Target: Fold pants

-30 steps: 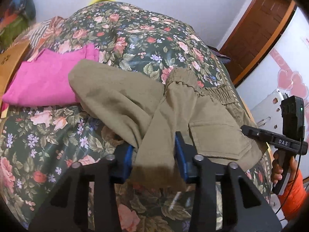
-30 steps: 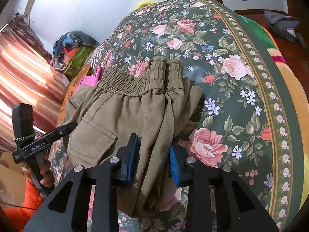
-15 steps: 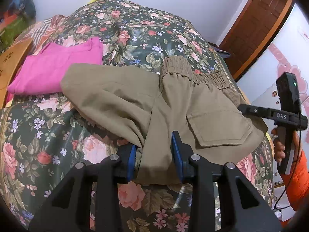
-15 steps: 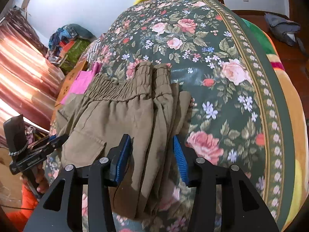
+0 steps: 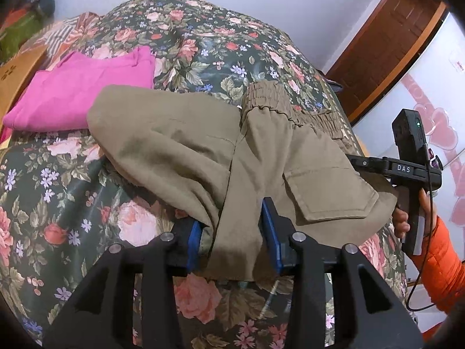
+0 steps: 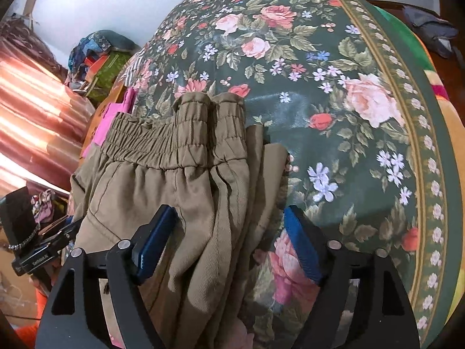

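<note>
Our right gripper (image 6: 229, 250) had just been opening. Its 2 blue pads (image 6: 155, 240) stood wide apart, and the pants (image 6: 186, 192) lay loose between them, so it was not pinching the cloth any more. A second before, those pads were tight on that fold. We think this meant the fold on that side was laid down and let go.

Our left gripper (image 5: 232, 238) was clamped on the near edge of the pants (image 5: 180, 145), with both pads pressed on the cloth, the same as before.

The tan pants lay on the flowery bed (image 5: 58, 192), bunched into a thick pile. A pocket flap showed near us. The stretchy waist was farther off, doubled over itself. 1 leg spread out to the left, toward a pink cloth (image 5: 78, 90) farther back.
</note>
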Motion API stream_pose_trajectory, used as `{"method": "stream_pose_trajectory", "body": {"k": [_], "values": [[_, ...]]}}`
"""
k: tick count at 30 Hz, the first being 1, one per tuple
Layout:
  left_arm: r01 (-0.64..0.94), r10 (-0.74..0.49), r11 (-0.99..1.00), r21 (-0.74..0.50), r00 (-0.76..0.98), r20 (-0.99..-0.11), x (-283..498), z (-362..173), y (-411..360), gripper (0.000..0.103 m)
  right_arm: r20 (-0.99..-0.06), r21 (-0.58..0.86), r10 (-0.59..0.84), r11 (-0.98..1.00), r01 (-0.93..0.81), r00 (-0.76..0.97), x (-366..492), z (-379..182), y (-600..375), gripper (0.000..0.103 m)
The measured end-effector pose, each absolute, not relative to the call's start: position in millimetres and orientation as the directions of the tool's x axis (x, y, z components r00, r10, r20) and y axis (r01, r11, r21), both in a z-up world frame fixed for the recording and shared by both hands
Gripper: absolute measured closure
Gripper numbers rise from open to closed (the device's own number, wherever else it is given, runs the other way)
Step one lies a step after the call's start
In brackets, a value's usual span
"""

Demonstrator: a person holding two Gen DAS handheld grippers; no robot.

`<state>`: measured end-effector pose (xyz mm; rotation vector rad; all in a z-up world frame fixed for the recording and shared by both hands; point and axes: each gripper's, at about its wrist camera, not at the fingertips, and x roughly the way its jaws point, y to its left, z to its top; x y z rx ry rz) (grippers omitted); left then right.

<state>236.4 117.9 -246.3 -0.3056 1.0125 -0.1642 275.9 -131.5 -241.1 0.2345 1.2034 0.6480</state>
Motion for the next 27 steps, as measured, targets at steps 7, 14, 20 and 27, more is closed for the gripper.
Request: {"method": "stream_pose_trajectory", "body": {"k": [7, 14, 20, 27], "values": [[0.027, -0.152, 0.986, -0.164, 0.554, -0.819, 245, -224, 98, 0.075, -0.784, 0.447, 0.561, 0.807, -0.387, 0.265, 273, -226, -124, 0.068], [0.052, -0.107, 0.994, -0.095, 0.6, -0.793, 248, -198, 87, 0.08, -0.759, 0.424, 0.569, 0.8, -0.425, 0.315, 267, -204, -125, 0.088], [0.054, -0.112, 0.993, -0.101, 0.637, -0.763, 244, -177, 89, 0.081, -0.735, 0.414, 0.581, 0.793, -0.447, 0.35, 262, -183, -124, 0.09], [0.035, -0.092, 0.995, -0.094, 0.705, -0.703, 235, -144, 101, 0.083, -0.693, 0.371, 0.592, 0.782, -0.501, 0.411, 256, -148, -110, 0.09]]}}
